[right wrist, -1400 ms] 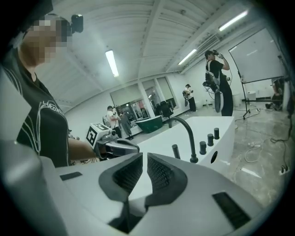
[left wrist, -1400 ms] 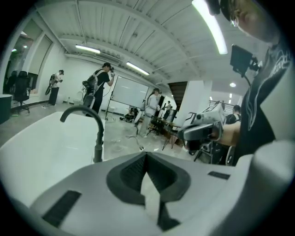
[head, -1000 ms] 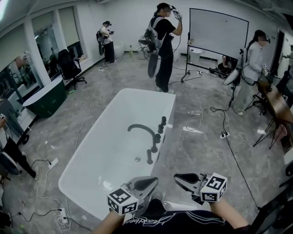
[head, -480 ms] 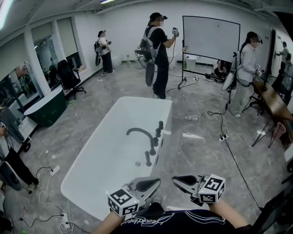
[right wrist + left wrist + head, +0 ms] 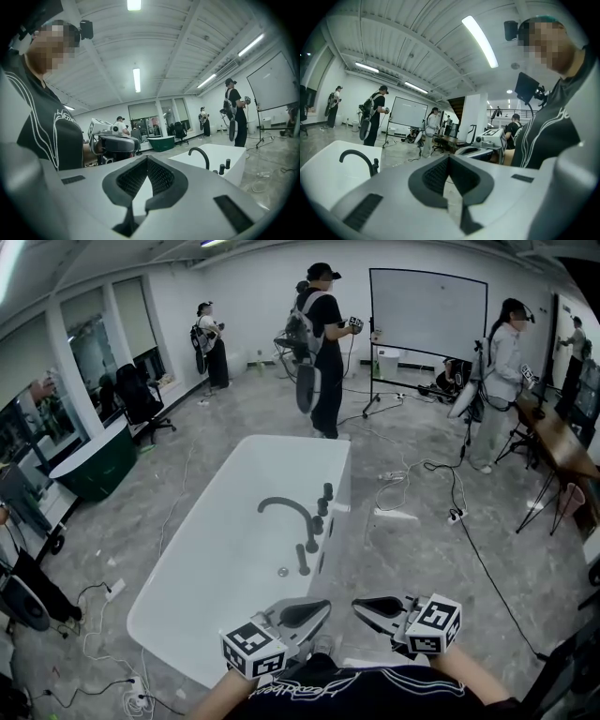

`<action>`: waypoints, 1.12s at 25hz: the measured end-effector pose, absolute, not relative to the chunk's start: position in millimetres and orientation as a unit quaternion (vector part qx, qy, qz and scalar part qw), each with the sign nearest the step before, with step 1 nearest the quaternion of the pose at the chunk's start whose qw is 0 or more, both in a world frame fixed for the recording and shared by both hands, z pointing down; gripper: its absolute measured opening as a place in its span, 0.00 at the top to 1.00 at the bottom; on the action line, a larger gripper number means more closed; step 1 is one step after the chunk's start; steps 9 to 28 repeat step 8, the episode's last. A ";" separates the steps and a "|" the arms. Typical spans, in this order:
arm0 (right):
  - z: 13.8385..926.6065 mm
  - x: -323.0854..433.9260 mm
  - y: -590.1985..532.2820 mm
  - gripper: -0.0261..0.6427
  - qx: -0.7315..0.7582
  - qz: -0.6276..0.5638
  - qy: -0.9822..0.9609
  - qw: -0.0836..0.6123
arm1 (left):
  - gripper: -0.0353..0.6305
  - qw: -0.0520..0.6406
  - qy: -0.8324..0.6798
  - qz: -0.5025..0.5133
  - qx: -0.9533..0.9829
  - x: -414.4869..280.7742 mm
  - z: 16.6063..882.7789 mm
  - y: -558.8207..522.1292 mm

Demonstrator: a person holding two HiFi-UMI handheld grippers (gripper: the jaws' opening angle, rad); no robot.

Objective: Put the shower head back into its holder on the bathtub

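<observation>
A white bathtub (image 5: 211, 568) stands lengthwise in front of me. On its right rim are a black arched faucet (image 5: 289, 510), black knobs (image 5: 324, 495) and, nearest me, a slim black upright piece (image 5: 303, 561) that looks like the shower head in its holder. My left gripper (image 5: 317, 611) and right gripper (image 5: 362, 607) hover side by side at the tub's near end, both shut and empty. In the left gripper view the left gripper (image 5: 449, 159) shows the tub (image 5: 328, 164) and faucet (image 5: 358, 157) at left. In the right gripper view the right gripper (image 5: 146, 160) shows the faucet (image 5: 199, 155) and tub (image 5: 213, 161) at right.
Cables (image 5: 427, 488) and a power strip (image 5: 457, 516) lie on the grey floor right of the tub. Several people stand at the back, one in black (image 5: 322, 343). A whiteboard (image 5: 427, 315) stands behind, a dark green tub (image 5: 94, 460) at left, a table (image 5: 558, 451) at right.
Both grippers have edged slightly up and forward toward the tub. The people at the back have shifted their poses.
</observation>
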State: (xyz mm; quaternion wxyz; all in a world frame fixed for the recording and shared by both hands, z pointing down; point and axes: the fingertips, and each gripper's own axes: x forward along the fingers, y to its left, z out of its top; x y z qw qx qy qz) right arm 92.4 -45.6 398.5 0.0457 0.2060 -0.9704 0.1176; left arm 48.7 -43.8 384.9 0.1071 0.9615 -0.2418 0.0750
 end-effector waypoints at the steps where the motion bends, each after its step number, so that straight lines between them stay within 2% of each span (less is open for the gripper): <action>1: 398.4 93.3 -44.7 0.94 0.207 0.117 -0.970 0.047 | 0.94 0.104 -0.241 0.078 0.962 50.3 384.8 -42.5; 28: 399.4 94.3 -38.9 0.94 0.209 0.120 -0.970 0.044 | 0.94 0.101 -0.226 0.078 0.966 56.6 385.2 -34.5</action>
